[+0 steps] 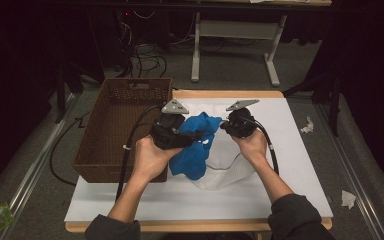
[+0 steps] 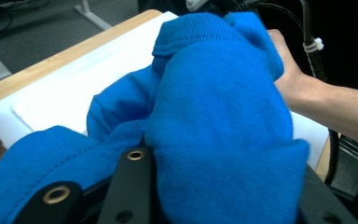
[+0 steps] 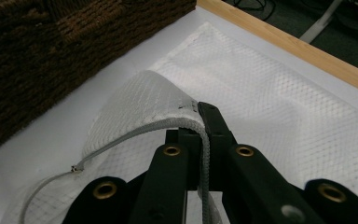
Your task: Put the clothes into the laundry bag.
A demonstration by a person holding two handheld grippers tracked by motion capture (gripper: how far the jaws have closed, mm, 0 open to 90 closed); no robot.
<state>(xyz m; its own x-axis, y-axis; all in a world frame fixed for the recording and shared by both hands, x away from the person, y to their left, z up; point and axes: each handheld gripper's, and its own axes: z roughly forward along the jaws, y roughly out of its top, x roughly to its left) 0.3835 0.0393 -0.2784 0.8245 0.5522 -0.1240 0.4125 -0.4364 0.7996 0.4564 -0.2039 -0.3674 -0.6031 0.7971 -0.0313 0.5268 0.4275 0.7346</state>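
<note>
A bunched blue garment (image 1: 195, 147) hangs over the middle of the table, right of the basket. My left gripper (image 1: 196, 134) is shut on it, and in the left gripper view the blue cloth (image 2: 214, 102) bulges between and over the black jaws of that gripper (image 2: 221, 163). A white mesh bag (image 1: 225, 170) lies under and to the right of the garment. My right gripper (image 1: 226, 125) is shut on the bag's corded rim (image 3: 186, 123) and lifts it off the sheet; the jaws of that gripper (image 3: 200, 119) stand pressed together on the cord.
A brown wicker basket (image 1: 87, 150) stands on the table's left side, its woven wall (image 3: 51, 46) close to the mesh bag. A white sheet (image 1: 290, 165) covers the wooden table (image 3: 284, 44). Crumpled paper (image 1: 307, 125) and cables lie on the floor.
</note>
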